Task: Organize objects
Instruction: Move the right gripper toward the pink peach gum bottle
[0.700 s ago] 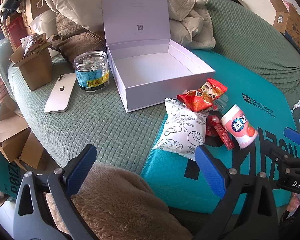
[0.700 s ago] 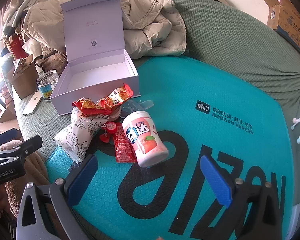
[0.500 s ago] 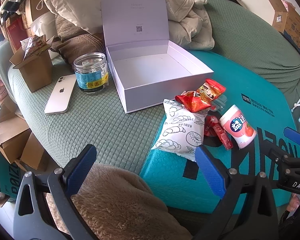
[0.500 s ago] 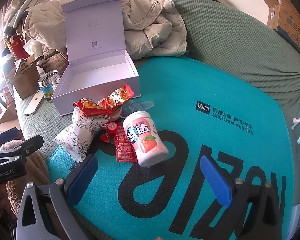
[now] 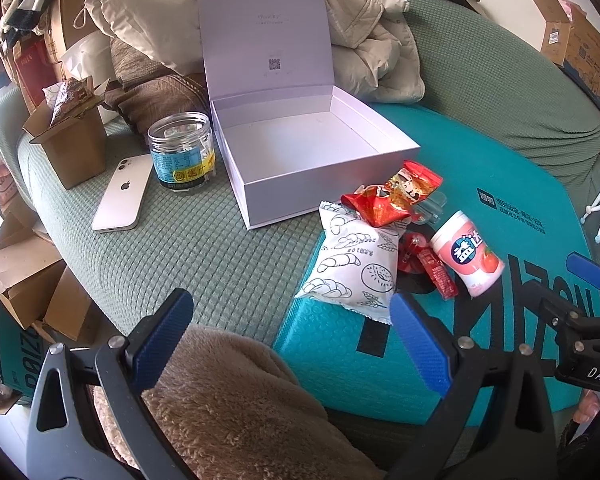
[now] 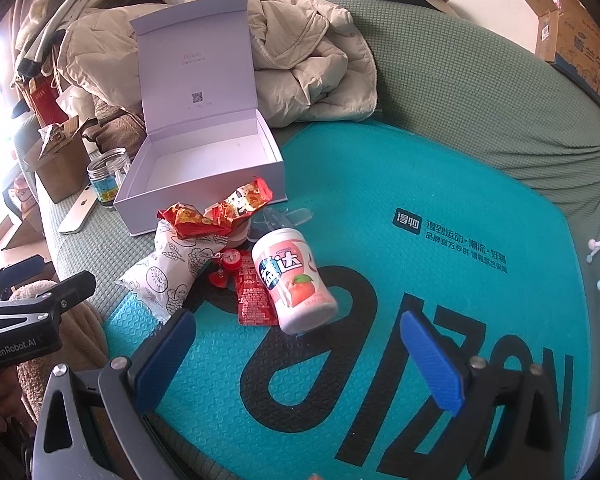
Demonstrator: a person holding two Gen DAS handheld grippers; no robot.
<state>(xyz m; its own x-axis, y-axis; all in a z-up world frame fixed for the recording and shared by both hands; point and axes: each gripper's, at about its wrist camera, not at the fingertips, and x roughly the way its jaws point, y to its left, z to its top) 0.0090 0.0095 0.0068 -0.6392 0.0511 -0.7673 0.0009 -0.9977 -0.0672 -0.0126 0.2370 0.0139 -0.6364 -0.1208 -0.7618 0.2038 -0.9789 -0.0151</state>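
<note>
An open white box with its lid raised sits empty on the green sofa cover. In front of it lies a small heap: a white bread packet, a red snack bag, a pink gum bottle on its side, a red sauce sachet and a clear clip. My left gripper hovers open, near and left of the heap. My right gripper is open just short of the bottle. Neither holds anything.
A teal foam mat covers the sofa's right part. Left of the box stand a clear jar, a white phone and a brown carton. Beige jackets pile behind. A fluffy tan blanket lies below my left gripper.
Both views have shifted a little; the heap and the box sit slightly more to the left and nearer than before. Both grippers stay open and nothing was moved.
</note>
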